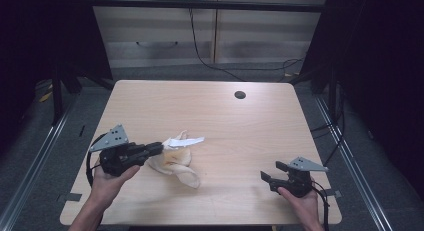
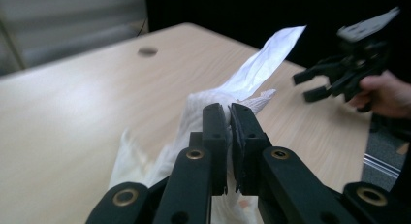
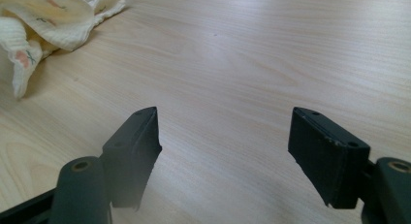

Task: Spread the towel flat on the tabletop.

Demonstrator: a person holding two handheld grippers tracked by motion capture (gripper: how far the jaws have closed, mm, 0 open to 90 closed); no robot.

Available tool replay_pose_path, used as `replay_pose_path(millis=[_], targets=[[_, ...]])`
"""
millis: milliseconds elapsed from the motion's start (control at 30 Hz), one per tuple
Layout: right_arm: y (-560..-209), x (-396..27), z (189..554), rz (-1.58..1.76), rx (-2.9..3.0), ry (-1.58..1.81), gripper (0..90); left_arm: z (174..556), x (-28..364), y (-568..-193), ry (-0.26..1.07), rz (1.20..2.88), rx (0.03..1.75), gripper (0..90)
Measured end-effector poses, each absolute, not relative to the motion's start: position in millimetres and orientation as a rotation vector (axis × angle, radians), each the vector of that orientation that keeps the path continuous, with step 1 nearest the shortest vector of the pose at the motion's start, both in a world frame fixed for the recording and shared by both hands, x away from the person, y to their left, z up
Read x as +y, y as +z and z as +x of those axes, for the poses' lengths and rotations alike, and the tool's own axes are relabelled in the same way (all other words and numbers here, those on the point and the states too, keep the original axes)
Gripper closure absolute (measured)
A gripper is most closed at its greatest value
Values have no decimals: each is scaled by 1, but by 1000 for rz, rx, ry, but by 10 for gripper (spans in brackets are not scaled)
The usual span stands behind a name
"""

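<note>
While the left claw [image 1: 159, 149] is clenched on a fold of the cream cloth [image 1: 172, 163], the rest of that cloth lies crumpled on the wooden desk [image 1: 240, 136] just beside it, a white corner pointing toward the desk's middle. The right claw [image 1: 266, 177] hangs released over bare wood, well apart, with the cloth off to its left. Judging by this, the free white corner lies between the two claws, nearer the left one.
</note>
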State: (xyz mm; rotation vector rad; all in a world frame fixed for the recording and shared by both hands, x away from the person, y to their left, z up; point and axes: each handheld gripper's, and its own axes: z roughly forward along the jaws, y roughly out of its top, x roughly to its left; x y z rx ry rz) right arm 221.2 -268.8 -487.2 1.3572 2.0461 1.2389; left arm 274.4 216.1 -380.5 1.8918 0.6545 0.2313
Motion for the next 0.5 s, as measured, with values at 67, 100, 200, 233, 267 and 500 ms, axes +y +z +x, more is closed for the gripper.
replay_pose_path(millis=[67,100,200,233,267,500], targets=[[-487,-268,222,1361,2045,1242,271,277,221,-394,251,1937,695,857],[-487,-268,222,1363,2048,1239,270,279,224,-402,255,1963,716,857],[-487,-266,223,1354,2051,1234,272,290,233,-427,255,2018,823,857],[-487,-265,222,1352,2051,1232,272,292,236,-433,250,2026,846,857],[-487,-265,222,1349,2053,1230,272,295,239,-440,248,2037,874,856],[-486,-262,223,1333,2071,1230,275,307,238,-471,275,2148,952,856]])
